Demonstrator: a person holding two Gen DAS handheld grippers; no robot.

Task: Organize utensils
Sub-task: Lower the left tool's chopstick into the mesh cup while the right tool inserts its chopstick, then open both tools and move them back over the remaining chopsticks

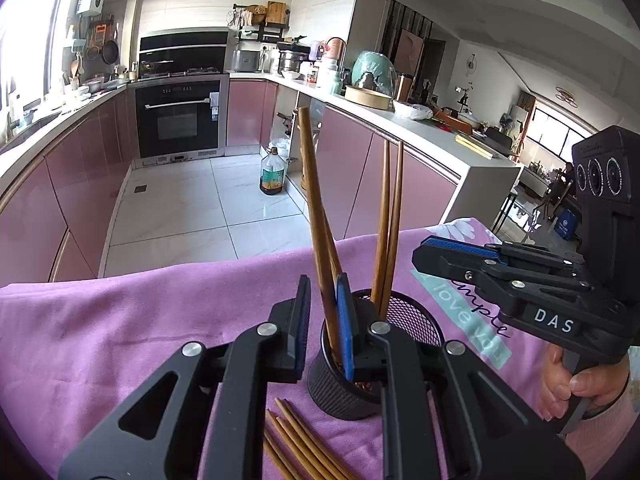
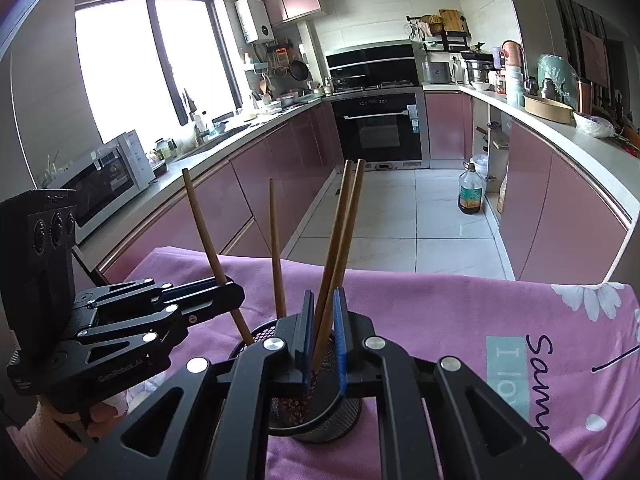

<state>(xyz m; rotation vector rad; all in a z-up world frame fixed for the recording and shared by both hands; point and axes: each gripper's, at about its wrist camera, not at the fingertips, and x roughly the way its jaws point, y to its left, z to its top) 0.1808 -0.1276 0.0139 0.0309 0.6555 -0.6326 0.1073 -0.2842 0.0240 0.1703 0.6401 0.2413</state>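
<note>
Left claw (image 1: 324, 320): jaws a narrow way apart, not clamped. A brown chopstick (image 1: 316, 208) stands in the gap, leaning against the blue pad of the right-hand finger (image 1: 345, 320), with clear daylight between it and the other pad. A second stick sits close behind the first, partly hidden by that pad. Right claw (image 2: 323, 328): jaws likewise a slit apart. I see a leaning pair of chopsticks (image 2: 344, 232) through the slit. In the left camera the right claw's tip sits just beside that pair rather than around it, so I log it as released and holding nothing. Both claws point down at the black mesh cup (image 1: 340, 392), which stands upright on the purple cloth (image 1: 140, 320). All four sticks have their lower ends inside the cup and fan outward, two to each side. Reddish-brown matter lies in the cup's bottom; I cannot tell what it is. More loose chopsticks (image 1: 296, 440) lie flat on the cloth just in front of the cup, under the left claw's frame. A hand (image 1: 576, 388) grips the right claw's handle at the right edge. Beyond the cloth are the white tiled floor, pink kitchen cabinets, a built-in oven (image 1: 178, 120) and an oil bottle (image 1: 273, 172) standing on the floor.
</note>
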